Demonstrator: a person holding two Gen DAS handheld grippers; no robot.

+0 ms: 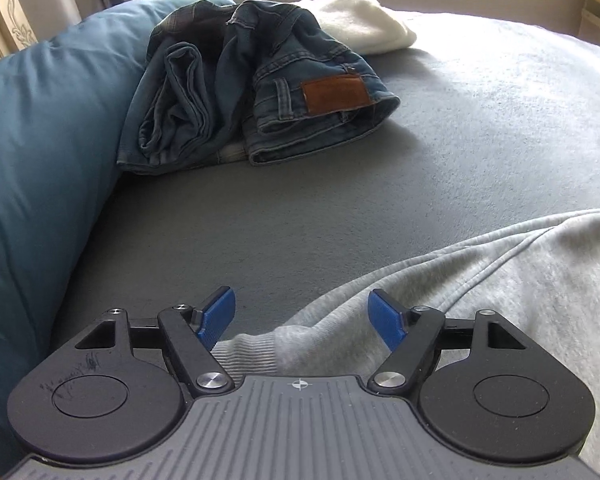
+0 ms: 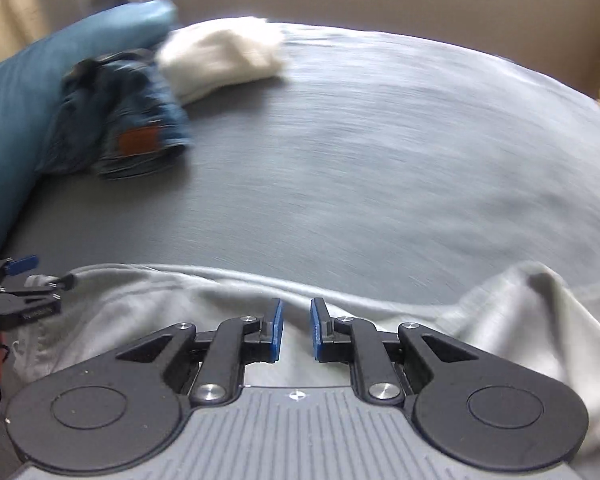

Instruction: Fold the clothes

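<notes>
Bedroom, daylight from the far side. Grey blanket [image 1: 340, 184] over the whole bed, lightly textured, bright on the far right and shaded toward the left. Along the left side, a long blue pillow [image 1: 40, 140], curving from the near corner up toward a cream carved headboard [image 1: 8, 20]. Leaning against that pillow, folded jeans [image 1: 260, 92] with a brown leather patch facing out; just behind and touching them, a folded white garment [image 1: 364, 24]. Beyond the bed, a pale wall. On the near part of the blanket, well apart from the jeans, a light grey sweatshirt [image 1: 500, 300], rumpled, its ribbed cuff or hem directly under the left hand-held gripper [image 1: 302, 320]. Left hand-held gripper released: blue pads wide apart, hovering over that ribbed edge, nothing pinched. In the right wrist view, much motion blur across blanket and jeans; sweatshirt stretched across the bottom, one corner raised at the right. Right hand-held gripper [image 2: 296, 330] nearly clenched, only a narrow gap between its pads, grey cloth visible in that gap; cannot tell whether the pads actually pinch it. At the left edge of the same view, the left hand-held gripper above the sweatshirt's end.
</notes>
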